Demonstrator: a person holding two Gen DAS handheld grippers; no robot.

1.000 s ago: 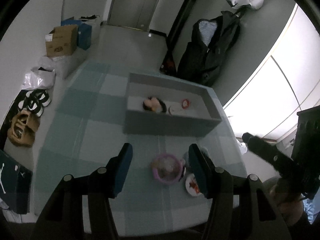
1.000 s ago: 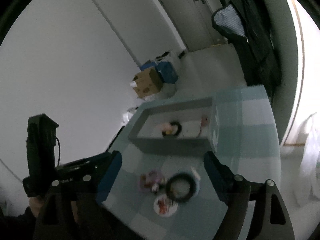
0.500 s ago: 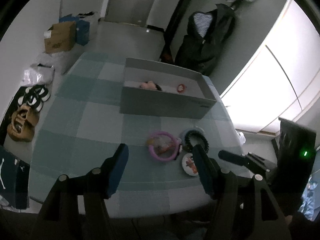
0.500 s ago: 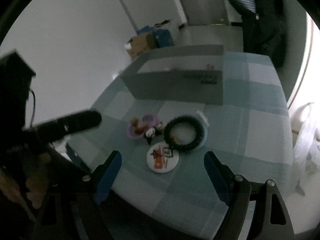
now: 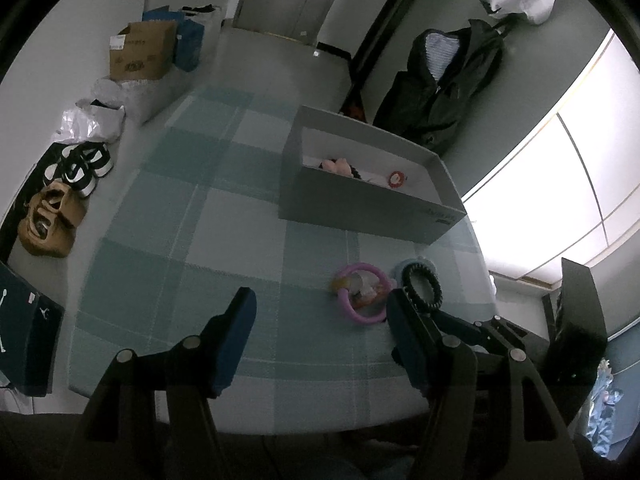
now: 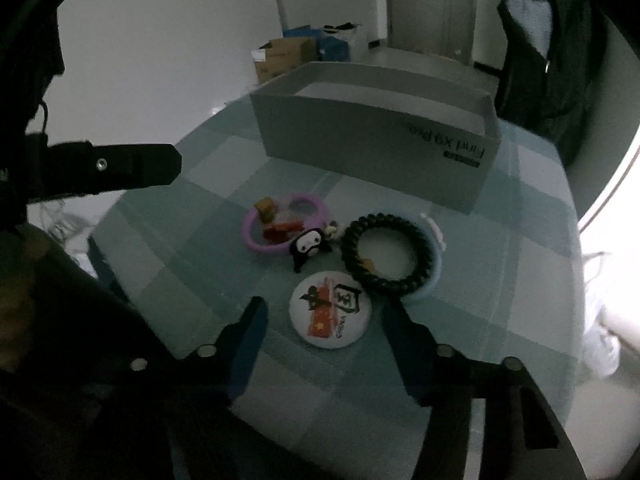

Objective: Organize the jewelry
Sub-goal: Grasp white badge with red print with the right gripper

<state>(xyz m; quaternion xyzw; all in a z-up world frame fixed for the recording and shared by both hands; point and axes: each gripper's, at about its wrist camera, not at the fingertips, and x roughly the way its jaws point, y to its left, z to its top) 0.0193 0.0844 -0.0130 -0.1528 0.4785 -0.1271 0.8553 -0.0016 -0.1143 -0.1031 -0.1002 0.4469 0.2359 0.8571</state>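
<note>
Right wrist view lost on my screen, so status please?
Right tool open, jaws just narrowed around the badge, not gripping. Left tool open, empty. Bracelet close by.

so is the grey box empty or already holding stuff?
Not empty: the grey box is open-topped, with a pink item and a red round piece inside.

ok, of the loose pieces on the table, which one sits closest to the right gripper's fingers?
The round white badge with the red print: it lies just ahead of the right gripper, whose jaws have just been closing. The black coil ring and purple ring lie farther out.
</note>
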